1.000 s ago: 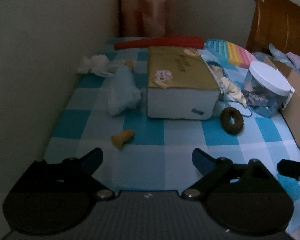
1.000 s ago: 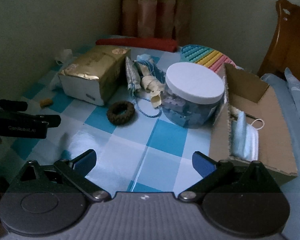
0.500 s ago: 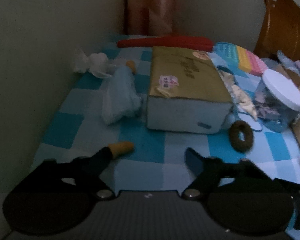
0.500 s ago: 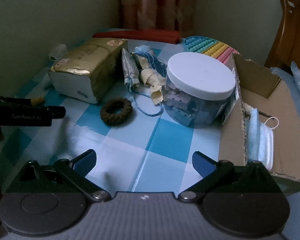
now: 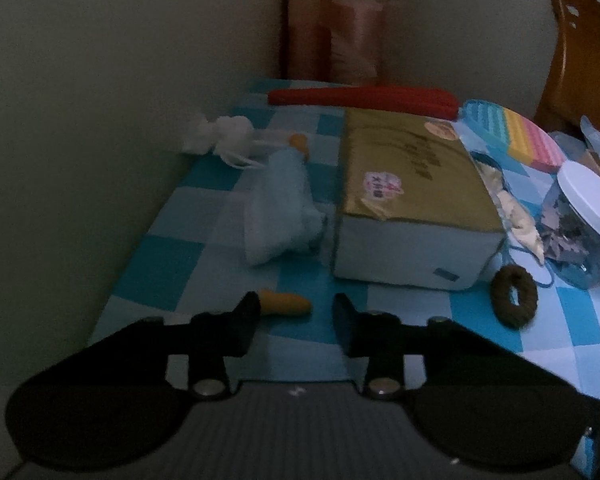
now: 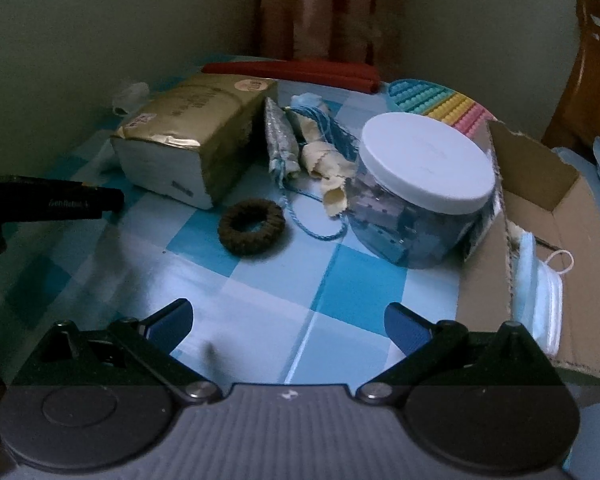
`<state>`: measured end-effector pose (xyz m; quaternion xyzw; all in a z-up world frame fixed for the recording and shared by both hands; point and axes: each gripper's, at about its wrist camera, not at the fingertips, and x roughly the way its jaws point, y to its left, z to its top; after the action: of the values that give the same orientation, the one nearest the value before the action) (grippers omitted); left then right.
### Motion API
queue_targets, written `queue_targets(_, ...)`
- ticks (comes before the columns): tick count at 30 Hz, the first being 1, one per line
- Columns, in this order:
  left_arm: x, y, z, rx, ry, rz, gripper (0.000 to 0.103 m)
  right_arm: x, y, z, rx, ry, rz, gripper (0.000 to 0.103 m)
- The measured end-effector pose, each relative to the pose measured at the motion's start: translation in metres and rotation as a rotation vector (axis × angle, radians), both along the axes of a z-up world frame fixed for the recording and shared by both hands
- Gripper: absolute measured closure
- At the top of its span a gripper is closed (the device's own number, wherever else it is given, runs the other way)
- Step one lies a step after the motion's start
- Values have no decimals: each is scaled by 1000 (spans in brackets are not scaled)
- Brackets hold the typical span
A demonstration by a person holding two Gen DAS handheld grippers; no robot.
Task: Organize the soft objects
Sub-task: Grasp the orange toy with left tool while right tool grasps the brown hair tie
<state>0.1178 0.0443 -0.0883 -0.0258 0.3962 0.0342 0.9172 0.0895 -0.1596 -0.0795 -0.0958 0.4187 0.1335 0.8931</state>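
Note:
A small orange soft piece (image 5: 286, 303) lies on the blue checked tablecloth (image 5: 168, 256). My left gripper (image 5: 296, 314) is low over the cloth, its jaws partly closed around the piece, a gap still on the right side. A light blue soft toy (image 5: 278, 208) with an orange tip lies beyond it, beside a gold tissue pack (image 5: 408, 184). A brown hair scrunchie (image 6: 252, 226) lies mid-table and also shows in the left wrist view (image 5: 514, 300). My right gripper (image 6: 288, 322) is open and empty above the cloth. The left gripper's finger (image 6: 60, 202) shows at the left edge.
A clear jar with a white lid (image 6: 420, 184), a cardboard box (image 6: 540, 240) holding face masks, a tangle of ribbons and blue cord (image 6: 312, 148), a rainbow pop mat (image 6: 436, 100), a red strip (image 6: 292, 70), white netting (image 5: 220, 132). The wall bounds the table's left side.
My left gripper moved forward and down to the orange piece and its jaws narrowed around it. My right gripper edged forward and stayed open.

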Motion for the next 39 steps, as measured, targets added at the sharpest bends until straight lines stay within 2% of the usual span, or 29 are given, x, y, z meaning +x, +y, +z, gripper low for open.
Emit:
queue_targets(4, 1, 6, 0, -10, -4, 10, 76, 3, 8, -3, -7, -11, 26, 1)
queue_targets(5, 1, 7, 0, -9, -5, 11, 77, 4, 9, -4, -7, -15, 31, 4)
queue_targets(8, -1, 9, 0, -8, -7, 12, 77, 10, 17, -7, -16, -11, 54, 18)
queue_targets(11, -1, 12, 0, -27, -9, 12, 77, 18, 23, -11, -12, -11, 61, 26)
queue_targets(20, -2, 11, 0, -9, -11, 5, 77, 44, 37, -14, 24, -41, 88, 34)
queue_targets(23, -2, 11, 0, -6, -12, 3, 77, 50, 38, -14, 34, -48, 75, 40)
queue_targets(26, -2, 11, -1, -4, -12, 0, 77, 53, 38, -13, 34, -55, 67, 52)
queue_targets(39, -11, 10, 2, 12, 8, -39, 77, 24, 28, 6, 36, -68, 69, 55)
